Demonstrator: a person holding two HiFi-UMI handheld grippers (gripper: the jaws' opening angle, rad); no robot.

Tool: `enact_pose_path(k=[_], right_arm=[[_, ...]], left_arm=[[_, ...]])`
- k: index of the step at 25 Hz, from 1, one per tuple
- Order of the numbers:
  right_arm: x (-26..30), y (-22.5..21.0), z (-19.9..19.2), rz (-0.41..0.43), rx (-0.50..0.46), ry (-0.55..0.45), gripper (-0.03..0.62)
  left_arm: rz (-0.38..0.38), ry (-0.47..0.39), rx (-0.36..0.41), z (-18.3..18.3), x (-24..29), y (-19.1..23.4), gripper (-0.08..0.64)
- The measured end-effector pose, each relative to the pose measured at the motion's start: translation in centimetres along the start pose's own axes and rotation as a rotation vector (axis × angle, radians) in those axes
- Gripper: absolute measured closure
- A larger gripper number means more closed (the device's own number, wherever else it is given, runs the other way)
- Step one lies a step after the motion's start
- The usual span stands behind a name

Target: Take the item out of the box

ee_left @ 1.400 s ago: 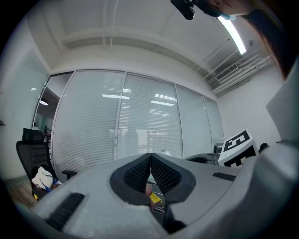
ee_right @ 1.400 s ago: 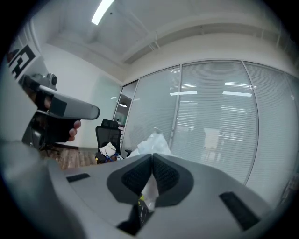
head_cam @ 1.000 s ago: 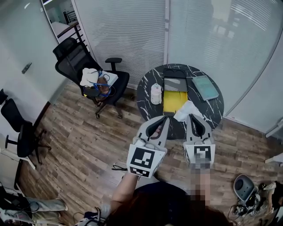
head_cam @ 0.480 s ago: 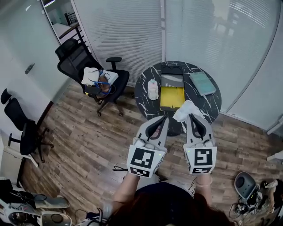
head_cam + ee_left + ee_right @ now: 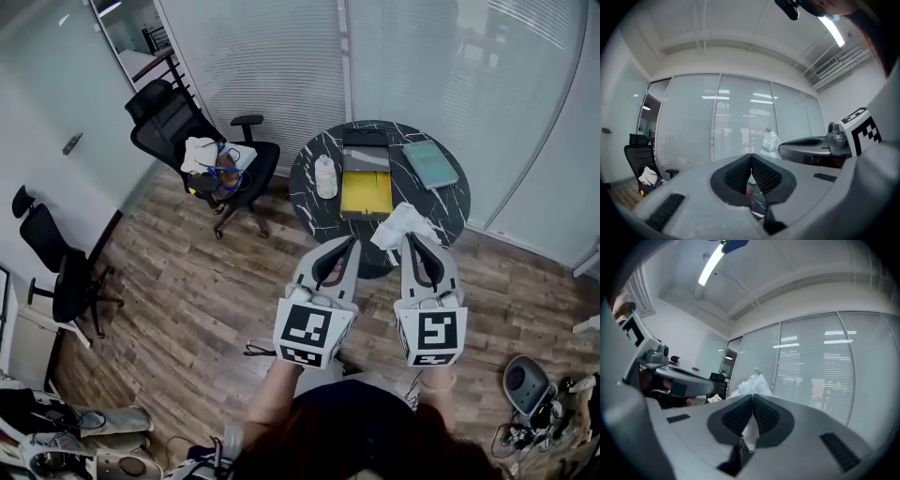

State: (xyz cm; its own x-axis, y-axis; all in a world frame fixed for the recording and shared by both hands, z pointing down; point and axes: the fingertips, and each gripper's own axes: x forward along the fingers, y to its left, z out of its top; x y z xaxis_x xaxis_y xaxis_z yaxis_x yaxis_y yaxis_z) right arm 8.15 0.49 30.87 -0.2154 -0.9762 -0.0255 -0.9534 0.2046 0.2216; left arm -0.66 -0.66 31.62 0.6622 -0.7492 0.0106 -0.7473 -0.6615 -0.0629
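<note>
An open box (image 5: 365,190) with a yellow inside and a dark grey lid lies on the round black marble table (image 5: 450,211). My right gripper (image 5: 410,239) is shut on a crumpled white plastic wrapping (image 5: 401,223), held up in front of the table's near edge. In the right gripper view the wrapping (image 5: 753,382) sticks up past the closed pads and a strip of it hangs below them. My left gripper (image 5: 352,242) is beside it, jaws shut with nothing visibly held. In the left gripper view its pads (image 5: 761,174) meet, and the wrapping (image 5: 770,140) shows beyond them.
On the table, a white object (image 5: 325,176) lies left of the box and a teal book (image 5: 432,164) lies right of it. A black office chair (image 5: 211,159) loaded with clothes stands to the left. Glass walls with blinds close off the back. The floor is wood.
Both grippers have drawn slightly back from the table toward the person, the right one still holding the white wrapping. The head view has shifted a little.
</note>
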Motion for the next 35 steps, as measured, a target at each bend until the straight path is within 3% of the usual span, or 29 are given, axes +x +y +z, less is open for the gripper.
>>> enact_pose_path(k=[20,35], right_arm=[[-5.6,-0.2,0.1,0.027,0.02,-0.023,0.568],[-4.8,-1.3,-0.3,0.032,0.026,-0.027,0.568]], left_arm=[[0.026,0.003,0.005,0.0,-2.2,-4.3,0.534],[0.028,0.009,0.01,-0.1,-1.3,-4.5,0.534]])
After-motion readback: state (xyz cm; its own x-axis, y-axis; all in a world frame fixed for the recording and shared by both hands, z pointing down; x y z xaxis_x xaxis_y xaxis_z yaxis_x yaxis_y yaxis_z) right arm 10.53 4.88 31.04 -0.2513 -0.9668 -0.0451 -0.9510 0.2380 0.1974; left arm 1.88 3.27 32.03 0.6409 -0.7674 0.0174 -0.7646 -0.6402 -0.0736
